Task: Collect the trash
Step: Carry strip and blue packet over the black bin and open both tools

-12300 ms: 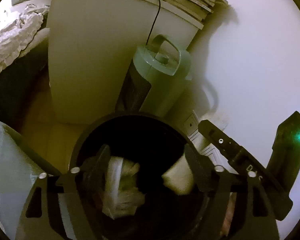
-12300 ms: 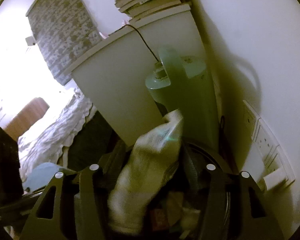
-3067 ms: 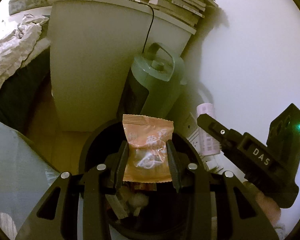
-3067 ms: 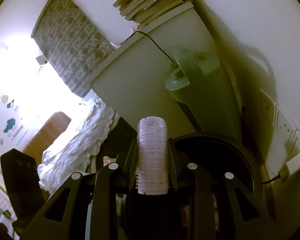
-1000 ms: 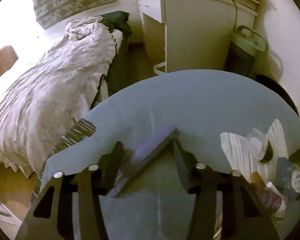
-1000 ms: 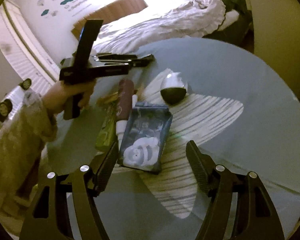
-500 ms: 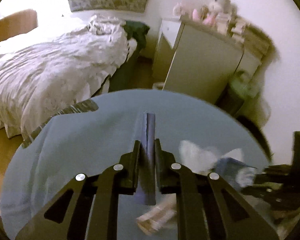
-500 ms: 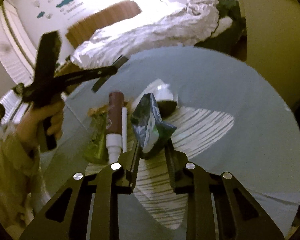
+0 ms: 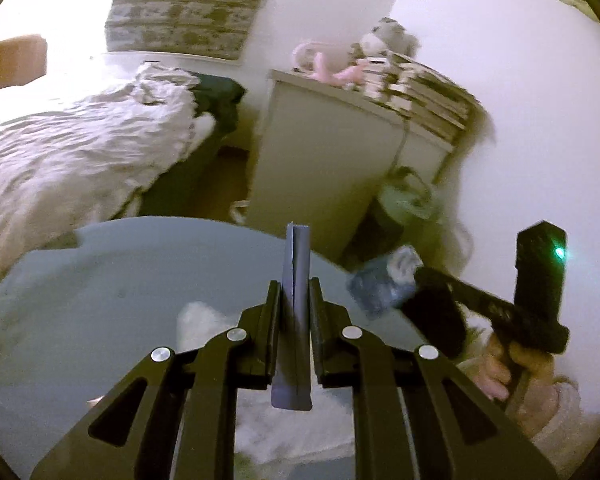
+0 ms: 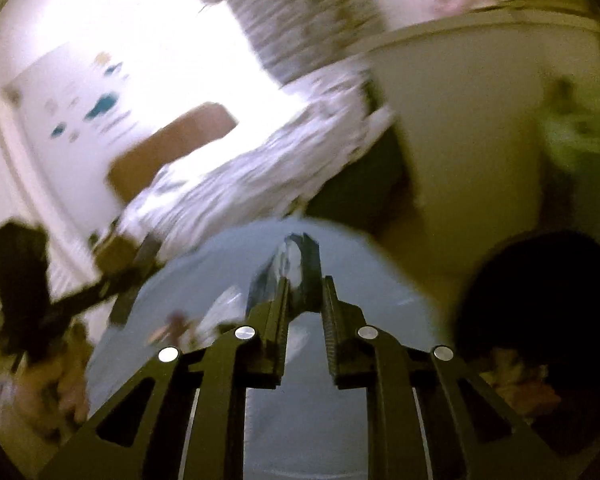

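My left gripper (image 9: 296,284) is shut on a flat purple-blue strip of packaging (image 9: 294,320), held on edge above the round blue-grey table (image 9: 120,280). My right gripper (image 10: 303,280) has a dark blue-green packet (image 10: 296,264) pinched between its pads, and its jaws are still closing on it. The left wrist view shows that packet (image 9: 384,284) at the right, over the table's edge, with a hand on the handle behind it. A black round bin (image 10: 548,300) stands on the floor at the right, past the table's rim. The right wrist view is blurred.
A bed with a crumpled white quilt (image 9: 80,152) fills the left. A white cabinet (image 9: 320,152) carries stacked books (image 9: 420,96) and pink toys. A green heater (image 9: 408,200) stands beside it by the wall. Blurred white litter (image 9: 204,320) lies on the table.
Both grippers have closed on their items and lifted them off the table. Both views have swung from the tabletop towards the cabinet, heater and bin.
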A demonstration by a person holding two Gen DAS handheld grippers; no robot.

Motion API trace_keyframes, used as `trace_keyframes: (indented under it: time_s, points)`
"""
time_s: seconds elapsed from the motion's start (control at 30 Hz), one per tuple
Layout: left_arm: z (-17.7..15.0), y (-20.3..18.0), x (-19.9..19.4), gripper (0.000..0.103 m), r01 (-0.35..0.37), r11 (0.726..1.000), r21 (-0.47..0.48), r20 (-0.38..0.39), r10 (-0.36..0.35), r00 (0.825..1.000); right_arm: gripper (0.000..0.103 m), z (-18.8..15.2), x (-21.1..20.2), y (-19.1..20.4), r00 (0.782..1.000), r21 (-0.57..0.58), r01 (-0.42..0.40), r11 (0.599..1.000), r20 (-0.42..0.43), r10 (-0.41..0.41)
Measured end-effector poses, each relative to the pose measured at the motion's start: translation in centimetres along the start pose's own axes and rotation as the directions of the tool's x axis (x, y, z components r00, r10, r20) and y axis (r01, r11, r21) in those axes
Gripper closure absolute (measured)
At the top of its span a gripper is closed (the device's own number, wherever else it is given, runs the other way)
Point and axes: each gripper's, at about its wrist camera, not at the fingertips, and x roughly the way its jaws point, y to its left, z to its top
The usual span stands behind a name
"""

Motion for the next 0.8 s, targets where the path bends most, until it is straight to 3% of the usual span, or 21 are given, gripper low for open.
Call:
trace_keyframes:
  time_s: [0.13,0.3,0.4,0.53,0.67,0.8]
  points:
    - [0.9,-4.1,3.3,0.089,0.072,0.997,0.017,-0.007,-0.072,0.997,0.088,1.1,-1.9,-4.7,0.997,0.067,0.051,0.996,0.049,-0.055]
    - [1.2,-8.4,7.1,0.089,0.152,0.988,0.027,-0.036,-0.151,0.988,0.088,0.4,-3.3,-7.4,0.993,0.102,0.063,0.993,0.09,-0.072]
    - [1.3,-10.4,8.9,0.089,0.179,0.983,0.034,-0.051,-0.178,0.983,0.088,0.3,-4.4,-9.1,0.982,0.137,0.115,0.984,0.133,-0.134]
    - [1.4,-13.2,11.8,0.089,0.215,0.976,0.047,-0.078,-0.211,0.974,0.088,0.3,-6.2,-11.9,0.944,0.192,0.219,0.957,0.207,-0.258]
    - [1.3,-15.3,14.5,0.089,0.239,0.97,0.055,-0.105,-0.232,0.967,0.088,0.6,-6.5,-14.2,0.903,0.255,0.32,0.912,0.21,-0.376]
    - [1.2,-16.9,17.1,0.089,0.254,0.965,0.06,-0.133,-0.244,0.961,0.088,0.7,-6.2,-15.6,0.876,0.263,0.387,0.884,0.196,-0.442]
